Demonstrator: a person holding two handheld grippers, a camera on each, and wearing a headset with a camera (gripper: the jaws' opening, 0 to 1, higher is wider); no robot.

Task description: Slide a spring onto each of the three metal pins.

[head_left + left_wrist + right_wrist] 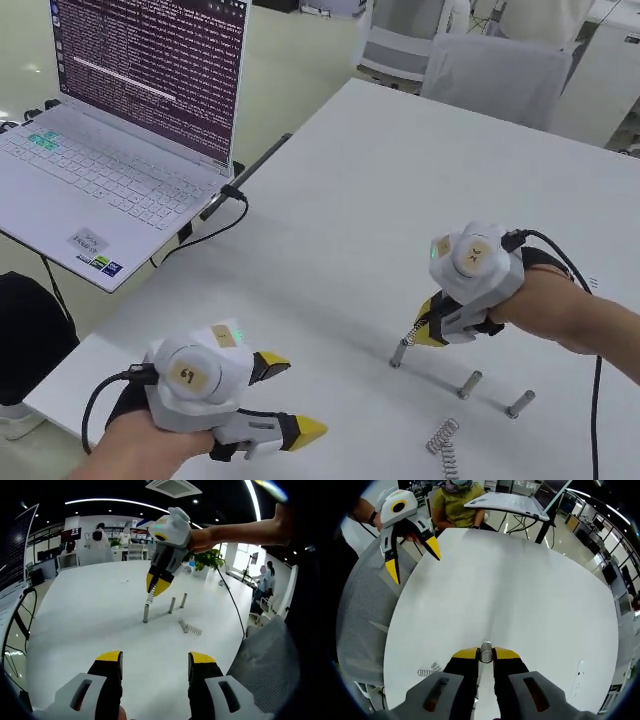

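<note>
Pinching 1 spring (pixel 485 651) over a pin (pixel 399 353) — right claw (pixel 429 328).

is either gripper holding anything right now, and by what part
The right gripper pinches a spring by its upper end; the rest hangs down toward a pin. The left gripper is open and empty.

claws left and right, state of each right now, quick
left claw: open, holding nothing
right claw: shut on a spring, just above a pin
</note>
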